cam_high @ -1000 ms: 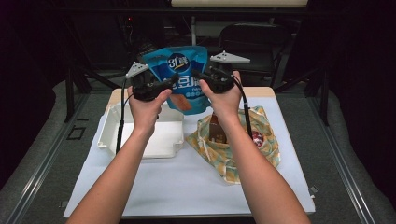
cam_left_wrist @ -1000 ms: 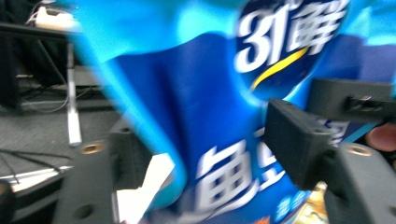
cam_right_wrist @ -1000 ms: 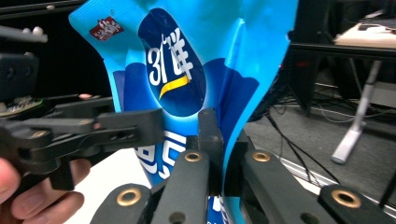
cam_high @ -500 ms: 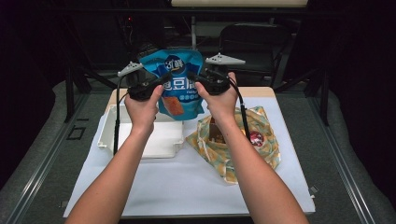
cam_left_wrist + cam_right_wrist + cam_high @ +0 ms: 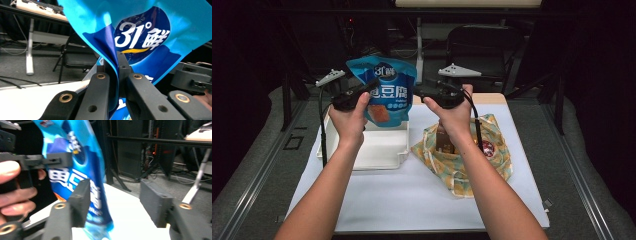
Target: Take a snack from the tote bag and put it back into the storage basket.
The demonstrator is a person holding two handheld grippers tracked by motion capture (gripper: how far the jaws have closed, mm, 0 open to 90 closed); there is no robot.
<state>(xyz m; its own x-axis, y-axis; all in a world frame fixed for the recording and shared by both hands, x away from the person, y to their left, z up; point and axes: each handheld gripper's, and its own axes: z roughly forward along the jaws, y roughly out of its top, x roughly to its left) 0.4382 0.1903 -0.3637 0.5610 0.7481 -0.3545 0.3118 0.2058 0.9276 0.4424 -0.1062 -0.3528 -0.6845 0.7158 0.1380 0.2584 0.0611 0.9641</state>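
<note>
The blue pouch [image 5: 384, 90] is held up above the white tray [image 5: 362, 145], its edge clenched in the left gripper [image 5: 117, 65]. The right gripper [image 5: 113, 197] has just been opening; its jaws are released, the pouch just beside them.

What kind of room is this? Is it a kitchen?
Probably not a kitchen. It looks like a lab or workshop set up for recording: a white-topped table in a dark room, cables on the floor behind it, a folding chair, and metal frames around.
</note>
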